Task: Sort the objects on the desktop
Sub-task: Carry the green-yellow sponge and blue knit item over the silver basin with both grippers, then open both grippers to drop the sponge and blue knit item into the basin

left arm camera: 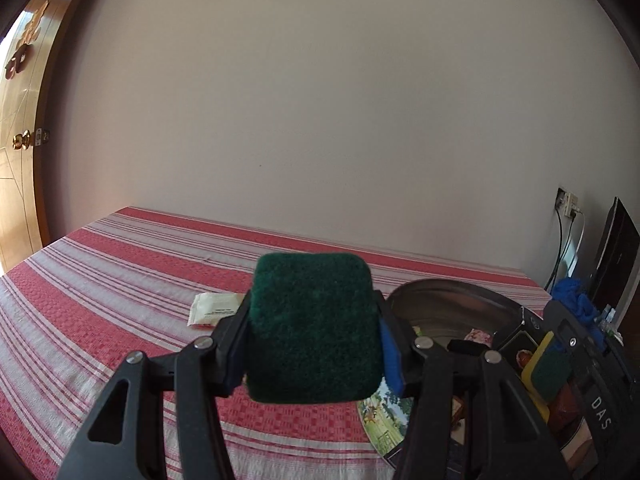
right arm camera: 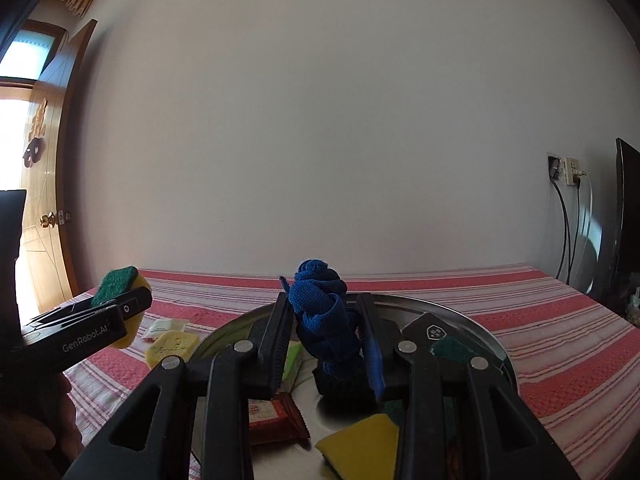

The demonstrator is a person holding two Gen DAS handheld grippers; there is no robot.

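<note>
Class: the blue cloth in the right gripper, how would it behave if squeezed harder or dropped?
The blue cloth, bunched in the right gripper, looks soft, so it probably compresses. Its woven folds suggest it would flop, not roll.

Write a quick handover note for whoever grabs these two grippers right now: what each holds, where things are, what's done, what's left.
Left gripper: shut on a scouring sponge, held above the striped tablecloth.
Right gripper: shut on a rolled blue cloth, over the round metal tray.
Done: the tray holds a red packet and another sponge.
Left: a yellow sponge and white sachet lie on the tablecloth.
</note>
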